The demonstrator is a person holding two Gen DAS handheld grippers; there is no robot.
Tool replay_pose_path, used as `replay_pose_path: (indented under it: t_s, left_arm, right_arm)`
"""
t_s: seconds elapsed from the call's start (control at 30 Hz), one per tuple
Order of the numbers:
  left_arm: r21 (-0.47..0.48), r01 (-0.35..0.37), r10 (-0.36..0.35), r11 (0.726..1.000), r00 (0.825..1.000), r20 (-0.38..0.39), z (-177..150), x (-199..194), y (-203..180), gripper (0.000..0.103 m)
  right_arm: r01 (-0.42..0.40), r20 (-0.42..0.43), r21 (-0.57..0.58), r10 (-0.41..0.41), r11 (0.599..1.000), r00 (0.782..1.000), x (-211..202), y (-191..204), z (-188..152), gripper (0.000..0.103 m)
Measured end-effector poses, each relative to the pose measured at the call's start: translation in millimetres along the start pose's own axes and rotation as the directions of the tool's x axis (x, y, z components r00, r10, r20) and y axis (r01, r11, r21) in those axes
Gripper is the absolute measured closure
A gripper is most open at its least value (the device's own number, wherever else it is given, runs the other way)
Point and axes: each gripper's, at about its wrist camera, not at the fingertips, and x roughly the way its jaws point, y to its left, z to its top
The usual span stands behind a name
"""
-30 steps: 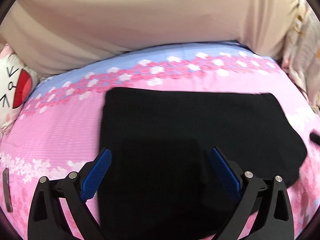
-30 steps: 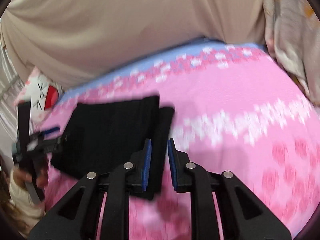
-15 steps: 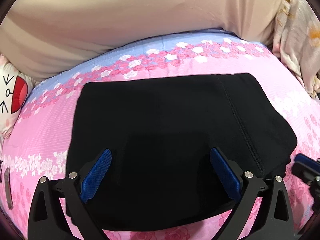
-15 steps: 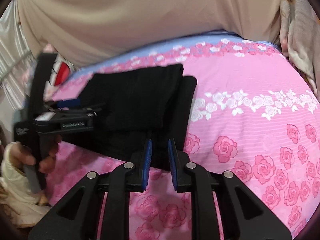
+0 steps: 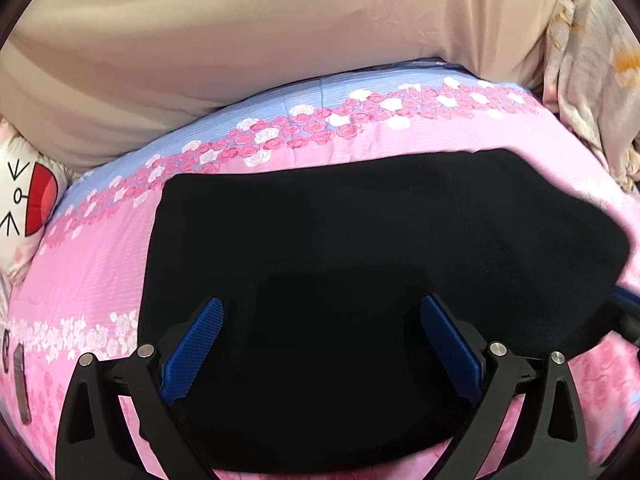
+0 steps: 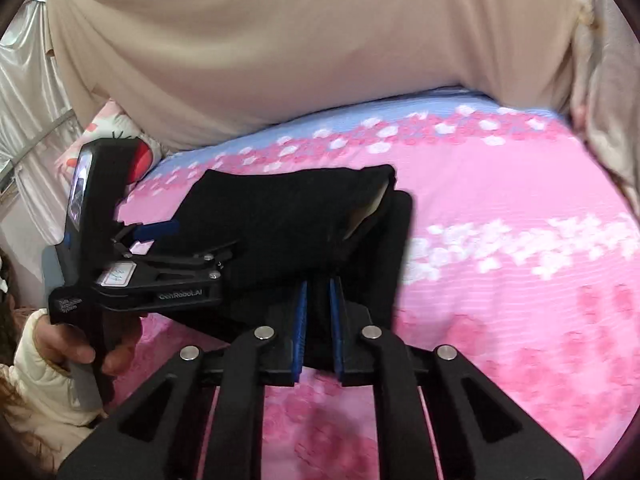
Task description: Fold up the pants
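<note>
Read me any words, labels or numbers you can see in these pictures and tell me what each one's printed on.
"GenRobot.AI": side of the left gripper, right wrist view.
"Data Acquisition System": its rear corner; small, partly legible.
White sticker on it: handwriting unreadable.
Cartoon pillow: face marks, no words.

A pink rose-print bedsheet [image 5: 100,264] lies below a beige cover [image 5: 280,40].

The left hand-held gripper [image 6: 160,236], seen from the right wrist view, carries white lettering on its black body. One side plate reads "GenRobot.AI". The lower rear corner reads "Data Acquisition System" on three lines. A small white label [image 6: 120,277] on the upper face bears handwritten marks, too small to read. The left wrist view contains no legible text.
</note>
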Motion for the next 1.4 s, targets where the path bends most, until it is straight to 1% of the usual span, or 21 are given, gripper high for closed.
replay_pose_path:
  t_s: [0.07,0.13,0.2,0.27,0.37,0.43,0.53,0.57,0.63,0.67,0.7,0.73,0.77,0.87,0.9,0.93,0.97,1.0,1.1,1.17,1.4]
  left_arm:
    - [0.01,-0.007,0.007,1.0,1.0,-0.025,-5.3,15.7,-4.5,0.005]
    - [0.001,-0.009,0.009,1.0,1.0,-0.009,-4.6,11.5,-3.3,0.005]
    - [-0.018,0.0,0.0,1.0,1.0,0.008,1.5,-7.3,9.0,0.005]
    - [-0.06,0.007,-0.002,0.998,0.996,0.09,9.3,-28.7,29.6,0.005]
    - [-0.122,-0.068,0.083,0.99,0.988,0.128,30.0,-30.6,61.3,0.005]
    - [-0.165,-0.131,0.148,0.978,0.985,0.094,41.6,-13.0,79.8,0.005]
    - [-0.19,-0.186,0.187,0.964,0.982,-0.011,49.8,30.9,103.2,0.005]
    - [-0.193,-0.194,0.191,0.962,0.981,-0.034,48.1,41.1,107.9,0.005]
    - [-0.199,-0.18,0.167,0.963,0.982,-0.083,42.5,64.7,116.0,0.005]
    - [-0.21,-0.151,0.134,0.966,0.987,-0.094,39.6,70.2,119.1,0.005]
    - [-0.226,-0.13,0.111,0.965,0.989,-0.097,36.4,72.6,121.0,0.005]
    - [-0.238,-0.123,0.105,0.963,0.991,-0.088,32.8,70.8,122.9,0.005]
    - [-0.239,-0.126,0.11,0.963,0.991,-0.076,31.8,69.5,123.6,0.005]
    - [-0.231,-0.125,0.114,0.965,0.992,-0.062,32.9,69.8,121.4,0.005]
    - [-0.222,-0.127,0.117,0.967,0.991,-0.059,32.8,69.7,120.6,0.005]
    - [-0.214,-0.118,0.108,0.97,0.993,-0.056,32.3,68.4,118.6,0.005]
    - [-0.213,-0.101,0.092,0.972,0.994,-0.054,32.8,63.9,119.2,0.005]
    - [-0.211,-0.104,0.096,0.972,0.994,-0.049,32.5,59.2,120.7,0.005]
    - [-0.19,-0.12,0.12,0.975,0.993,-0.008,22.7,33.9,124.6,0.005]
    - [-0.188,-0.105,0.107,0.977,0.994,0.001,9.7,17.5,127.6,0.005]
    - [-0.232,-0.066,0.054,0.971,0.997,-0.055,-31.0,-4.6,132.9,0.005]
  right_arm:
    - [0.026,-0.129,-0.005,-0.026,1.0,0.991,35.5,-12.1,-15.9,0.085]
    - [-0.027,-0.093,0.071,0.034,0.997,0.995,24.2,-21.7,-15.3,0.084]
    - [0.037,0.022,0.092,-0.039,0.995,0.999,-12.8,-24.1,0.3,0.081]
    - [0.076,0.132,0.097,-0.089,0.992,0.987,-44.3,-23.3,22.3,0.081]
    - [0.029,0.189,0.041,-0.036,0.999,0.981,-44.0,-4.9,61.7,0.082]
    - [-0.006,0.168,0.0,0.006,1.0,0.986,-23.0,9.3,80.9,0.082]
    - [-0.116,0.041,-0.035,0.117,0.993,0.992,46.1,35.1,99.1,0.086]
    - [-0.095,-0.029,-0.064,0.093,0.993,0.995,79.8,39.1,100.1,0.089]
    - [0.116,-0.106,-0.045,-0.12,0.992,0.987,123.9,9.2,94.1,0.103]
    - [0.082,-0.119,0.027,-0.078,0.996,0.99,130.4,-6.4,92.8,0.103]
    - [-0.015,-0.099,0.19,0.035,0.982,0.995,124.1,-29.8,91.9,0.103]
    - [-0.01,-0.081,0.233,0.03,0.972,0.996,114.4,-30.1,94.0,0.103]
    - [0.042,-0.039,0.184,-0.036,0.982,0.999,100.3,-14.7,97.3,0.099]
    - [0.046,-0.03,0.023,-0.046,0.999,0.999,103.3,26.7,98.8,0.103]
    - [0.144,-0.065,0.007,-0.144,0.989,0.988,119.6,16.0,98.0,0.103]
    - [0.179,-0.099,0.053,-0.173,0.982,0.98,132.4,-3.5,94.0,0.103]
    - [0.099,-0.084,0.177,-0.085,0.979,0.993,126.5,-26.8,91.2,0.103]
    - [0.075,-0.075,0.241,-0.058,0.968,0.995,118.0,-34.8,91.6,0.103]
    - [0.189,0.031,0.181,-0.198,0.965,0.98,64.5,-24.3,92.8,0.097]
    - [0.179,0.042,0.157,-0.187,0.971,0.981,36.9,-21.3,82.1,0.097]
    - [0.187,-0.025,0.27,-0.187,0.944,0.982,-14.6,-44.2,18.5,0.096]
